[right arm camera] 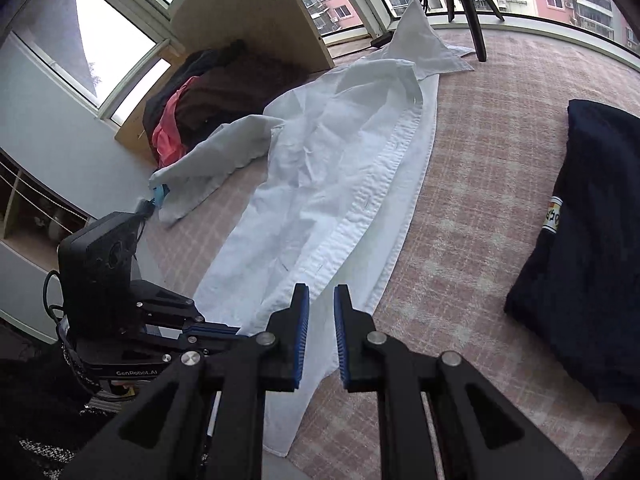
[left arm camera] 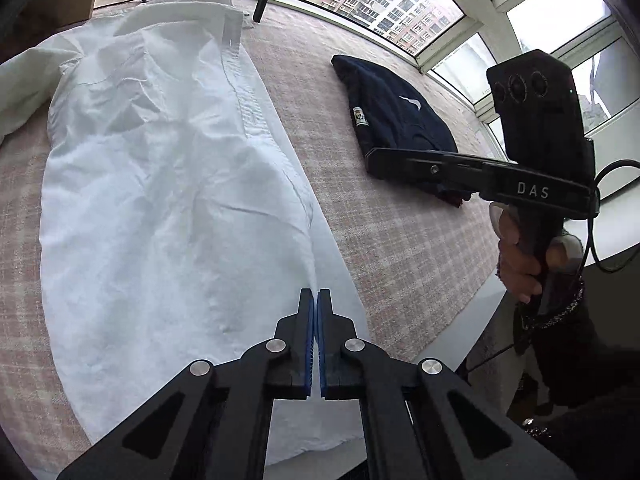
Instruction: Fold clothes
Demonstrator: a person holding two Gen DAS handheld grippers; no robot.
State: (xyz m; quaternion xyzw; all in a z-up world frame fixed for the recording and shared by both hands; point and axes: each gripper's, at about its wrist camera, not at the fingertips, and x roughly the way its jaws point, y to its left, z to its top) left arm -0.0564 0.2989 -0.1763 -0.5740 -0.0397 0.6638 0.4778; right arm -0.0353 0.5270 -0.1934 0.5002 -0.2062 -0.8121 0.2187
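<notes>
Here, the white shirt (left arm camera: 168, 200) lies spread lengthwise on the pink checked cover (left arm camera: 400, 248), its collar toward 12 o'clock by the windows and its hem toward 6 o'clock, nearest both tools. In the left wrist view its button placket runs from about 11 o'clock down to the left gripper (left arm camera: 316, 300), whose blue-padded jaws are clenched with only a sliver of gap between them, right over the hem region; whether any cloth is pinched there I cannot tell. In the right wrist view the same shirt (right arm camera: 328, 184) stretches from 12 o'clock down to 6 o'clock, 1 sleeve flopped out toward 9 o'clock. The right gripper (right arm camera: 321, 300) sits over the shirt's lower edge with its jaws released, a clear gap between the 2 pads and nothing between them.

A folded navy garment (left arm camera: 396, 120) rests on the cover at 2 o'clock of the left gripper, well apart from the shirt. A heap of dark and pink clothes (right arm camera: 188, 108) sits at 10 o'clock in the right wrist view, beside a wooden board (right arm camera: 248, 12). Black tripod legs (right arm camera: 468, 4) stand at 1 o'clock near the collar.
</notes>
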